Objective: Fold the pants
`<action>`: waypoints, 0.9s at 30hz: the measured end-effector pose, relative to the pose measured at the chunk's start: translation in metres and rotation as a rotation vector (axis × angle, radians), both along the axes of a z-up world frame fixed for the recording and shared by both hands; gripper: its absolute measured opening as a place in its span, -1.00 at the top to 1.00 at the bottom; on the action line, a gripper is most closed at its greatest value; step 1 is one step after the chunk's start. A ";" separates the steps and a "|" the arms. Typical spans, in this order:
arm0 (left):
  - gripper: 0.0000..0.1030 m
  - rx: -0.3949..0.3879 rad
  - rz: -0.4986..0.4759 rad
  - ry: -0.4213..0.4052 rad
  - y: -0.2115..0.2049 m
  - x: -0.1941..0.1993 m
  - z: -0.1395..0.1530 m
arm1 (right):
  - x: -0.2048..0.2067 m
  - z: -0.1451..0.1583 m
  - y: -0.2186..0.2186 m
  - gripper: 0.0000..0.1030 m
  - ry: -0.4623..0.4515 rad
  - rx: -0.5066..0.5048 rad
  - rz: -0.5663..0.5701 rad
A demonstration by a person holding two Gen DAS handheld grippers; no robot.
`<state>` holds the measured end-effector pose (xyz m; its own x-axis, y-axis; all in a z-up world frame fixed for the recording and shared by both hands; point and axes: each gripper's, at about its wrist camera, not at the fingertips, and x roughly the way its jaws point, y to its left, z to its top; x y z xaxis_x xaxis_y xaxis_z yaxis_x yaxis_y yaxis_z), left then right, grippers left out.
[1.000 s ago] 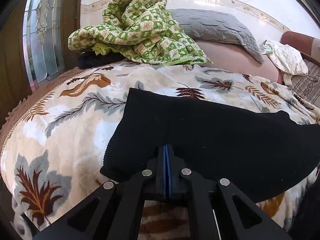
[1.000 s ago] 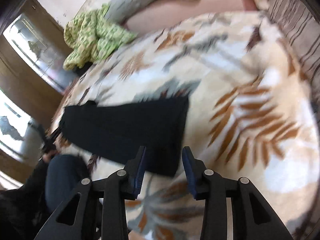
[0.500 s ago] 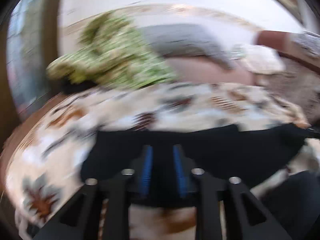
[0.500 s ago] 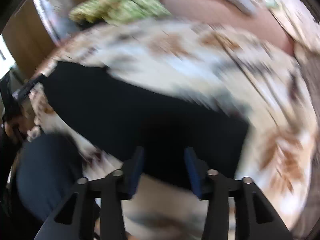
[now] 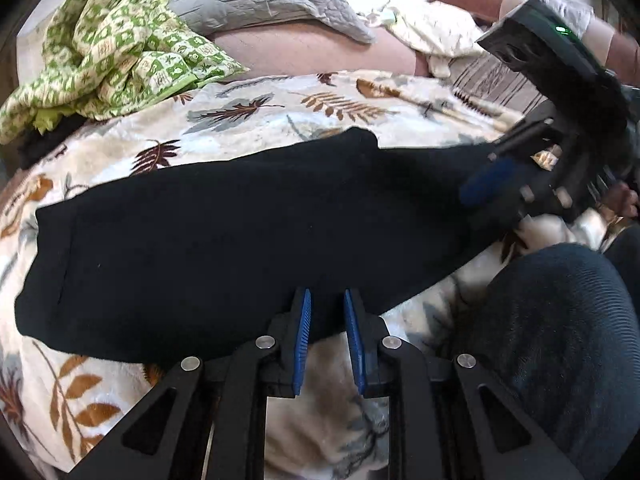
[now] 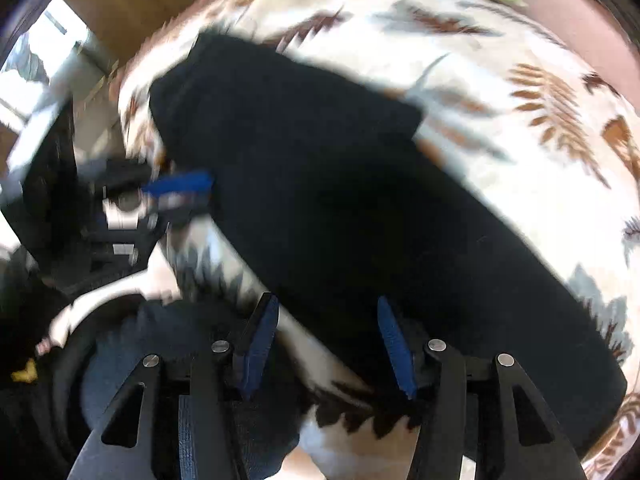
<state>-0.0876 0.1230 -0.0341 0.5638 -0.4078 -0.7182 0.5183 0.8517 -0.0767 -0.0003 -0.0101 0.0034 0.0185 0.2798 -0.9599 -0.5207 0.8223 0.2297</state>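
The black pants (image 5: 240,232), folded lengthwise into a long strip, lie across the leaf-print blanket (image 5: 280,112). My left gripper (image 5: 326,304) sits at the strip's near edge. Its jaws are closing, with a narrow gap still between the blue pads and no cloth pinched. My right gripper (image 6: 327,300) hangs open over the near edge of the pants (image 6: 340,200), pointing steeply down, with cloth and blanket showing between its fingers. In the left wrist view one of its blue pads (image 5: 486,184) is over the strip's right end.
A crumpled green patterned quilt (image 5: 112,40), a grey pillow (image 5: 272,0) and a cream cloth (image 5: 432,28) lie at the back of the bed. The person's knee in dark trousers (image 5: 560,320) presses against the bed's near edge on the right.
My left gripper let go of the pants' edge, opened and slid right along it. My right gripper widened and swung left over the strip, turning steeply downward.
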 end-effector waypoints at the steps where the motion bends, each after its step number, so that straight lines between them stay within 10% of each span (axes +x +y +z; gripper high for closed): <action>1: 0.64 -0.029 0.012 -0.001 0.008 0.003 0.005 | 0.009 0.010 -0.005 -0.04 -0.034 0.051 -0.050; 6: 0.55 -0.157 0.282 -0.121 0.075 0.026 0.033 | 0.035 0.033 0.011 -0.17 -0.208 0.272 -0.042; 9: 0.67 -0.149 0.545 -0.035 0.132 0.051 0.007 | 0.051 0.003 0.033 -0.08 -0.271 0.189 0.055; 11: 0.89 -0.233 0.522 -0.030 0.155 0.052 -0.008 | 0.067 -0.038 0.028 -0.12 -0.210 0.053 0.005; 13: 0.89 -0.247 0.498 -0.033 0.160 0.050 -0.008 | 0.074 -0.043 0.014 -0.13 -0.205 0.158 -0.076; 24: 0.90 -0.268 0.509 -0.059 0.155 0.047 -0.016 | 0.076 0.004 0.050 -0.23 -0.262 0.331 -0.095; 27: 0.90 -0.274 0.510 -0.056 0.156 0.048 -0.019 | 0.089 -0.044 0.065 -0.33 -0.154 0.112 -0.102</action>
<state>-0.0396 0.2794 -0.0527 0.7716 -0.2414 -0.5885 0.0570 0.9477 -0.3140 0.0883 0.0544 -0.0408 0.1964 0.3737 -0.9065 -0.4723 0.8463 0.2465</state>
